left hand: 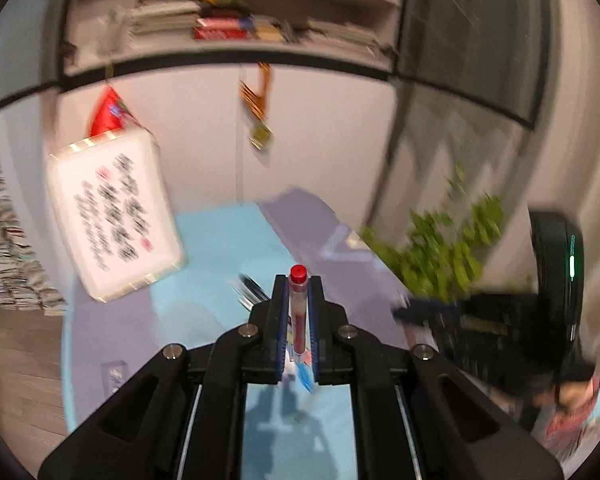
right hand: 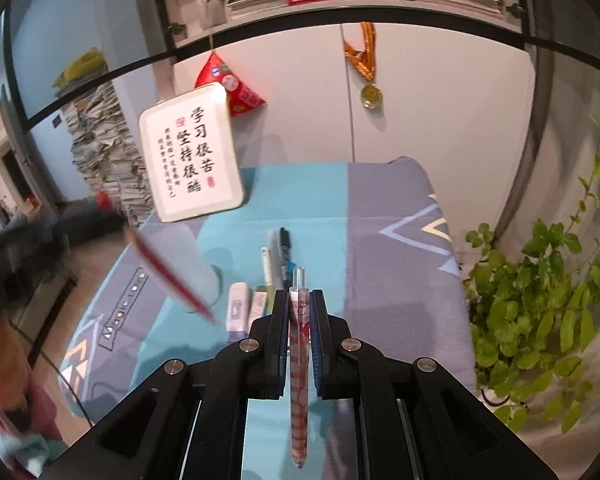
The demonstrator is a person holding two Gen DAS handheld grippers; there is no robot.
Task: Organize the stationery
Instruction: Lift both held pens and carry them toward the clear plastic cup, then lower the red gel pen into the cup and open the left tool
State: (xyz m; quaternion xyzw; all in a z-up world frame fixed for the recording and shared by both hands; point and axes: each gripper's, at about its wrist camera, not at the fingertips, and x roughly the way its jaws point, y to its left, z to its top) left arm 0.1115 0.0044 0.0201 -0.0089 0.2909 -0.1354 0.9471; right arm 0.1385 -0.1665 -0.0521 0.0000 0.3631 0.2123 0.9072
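My left gripper [left hand: 298, 294] is shut on a red-capped pen [left hand: 298, 312] that stands upright between its fingers, above the blue and grey mat [left hand: 220, 240]. This view is blurred by motion. In the right wrist view the left gripper [right hand: 100, 216] shows at the left with the red pen [right hand: 168, 276] slanting down over a clear cup [right hand: 198, 270]. My right gripper [right hand: 299, 300] is shut on a pink patterned pen [right hand: 299, 368] held along its fingers. Several pens [right hand: 278, 258] and two erasers [right hand: 238, 308] lie on the mat [right hand: 380, 240] just ahead.
A white framed calligraphy plaque [right hand: 194, 154] leans at the mat's back left. A leafy green plant [right hand: 540, 300] stands at the right. A stack of papers [right hand: 108, 156] rises at the left. A medal [right hand: 370, 94] and a red pouch [right hand: 232, 84] hang on the wall.
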